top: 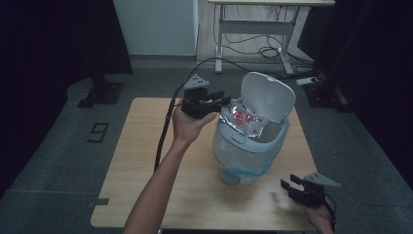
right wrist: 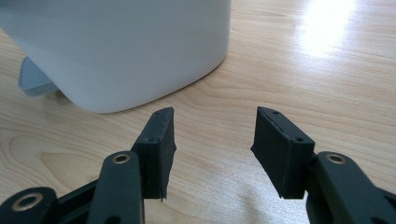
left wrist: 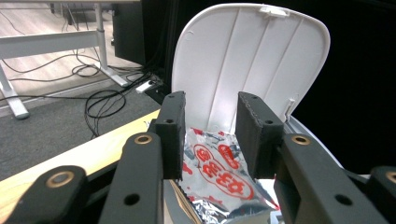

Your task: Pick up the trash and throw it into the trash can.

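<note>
Nearest the high camera, a bare forearm comes up from the bottom edge to the left hand (top: pixel 187 124), which holds the left claw (top: pixel 225 100) at the open mouth of a white pedal bin (top: pixel 246 151) standing on the wooden counter (top: pixel 141 161). In the left gripper view the claw's two black jaws stand partly apart with clear space between them, gripping nothing; past the gap lies a silver foil snack packet (left wrist: pixel 219 179) with red print, resting in the top of the bin with no pad touching it. In the high view the same packet (top: pixel 242 118) sits crumpled just inside the bin's rim, right beside the claw's tips. The bin's lid (top: pixel 269 95) is swung up and stands upright at the far side of the opening; in the left gripper view its ribbed white underside (left wrist: pixel 252 60) rises behind the jaws. A grey-blue foot pedal (top: pixel 230 176) juts from the bin's base toward the person.

The right claw (top: pixel 288 186) rests low over the near right corner of the counter, well apart from the left one and just beside the bin's base. In the right gripper view its jaws are roughly half apart with nothing between them, only bare wood below; the bin's smooth white wall (right wrist: pixel 121 51) and a corner of the pedal (right wrist: pixel 35 81) lie ahead of them. A black cable (top: pixel 165 131) trails from the left claw across the counter's left part.
</note>
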`<state>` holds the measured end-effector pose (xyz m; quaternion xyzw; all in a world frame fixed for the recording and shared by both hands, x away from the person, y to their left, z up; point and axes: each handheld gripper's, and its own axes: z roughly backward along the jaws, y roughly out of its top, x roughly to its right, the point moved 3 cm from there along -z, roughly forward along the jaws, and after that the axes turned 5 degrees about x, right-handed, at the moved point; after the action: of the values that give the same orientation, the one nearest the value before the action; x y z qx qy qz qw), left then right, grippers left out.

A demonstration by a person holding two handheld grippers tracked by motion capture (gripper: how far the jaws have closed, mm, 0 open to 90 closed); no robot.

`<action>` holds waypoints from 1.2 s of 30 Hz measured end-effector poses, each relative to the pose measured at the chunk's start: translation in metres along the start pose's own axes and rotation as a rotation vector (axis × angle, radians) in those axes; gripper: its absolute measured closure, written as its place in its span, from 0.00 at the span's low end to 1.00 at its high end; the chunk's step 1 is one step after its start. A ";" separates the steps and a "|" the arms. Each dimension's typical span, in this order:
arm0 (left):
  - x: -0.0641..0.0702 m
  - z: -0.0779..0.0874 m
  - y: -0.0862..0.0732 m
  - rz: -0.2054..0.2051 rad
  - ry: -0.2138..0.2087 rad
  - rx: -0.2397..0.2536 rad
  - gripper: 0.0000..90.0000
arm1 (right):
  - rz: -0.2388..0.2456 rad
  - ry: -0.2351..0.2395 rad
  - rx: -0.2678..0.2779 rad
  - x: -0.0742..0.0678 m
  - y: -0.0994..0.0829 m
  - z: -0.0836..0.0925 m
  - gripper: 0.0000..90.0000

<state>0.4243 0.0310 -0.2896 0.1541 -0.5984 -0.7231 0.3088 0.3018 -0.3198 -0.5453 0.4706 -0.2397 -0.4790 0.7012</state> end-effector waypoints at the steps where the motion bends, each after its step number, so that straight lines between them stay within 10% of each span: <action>1: -0.001 0.001 -0.001 -0.003 0.004 -0.001 0.69 | 0.000 0.000 -0.001 0.000 0.000 0.000 0.53; 23: -0.017 -0.010 -0.035 0.045 -0.012 -0.101 0.67 | 0.014 -0.004 -0.013 -0.002 -0.002 -0.003 0.53; 36: 0.004 -0.029 -0.044 0.011 -0.098 -0.158 0.67 | 0.012 -0.006 -0.009 -0.001 -0.002 -0.002 0.53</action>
<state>0.4266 0.0103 -0.3382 0.0901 -0.5547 -0.7730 0.2945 0.3018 -0.3184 -0.5474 0.4646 -0.2425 -0.4770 0.7056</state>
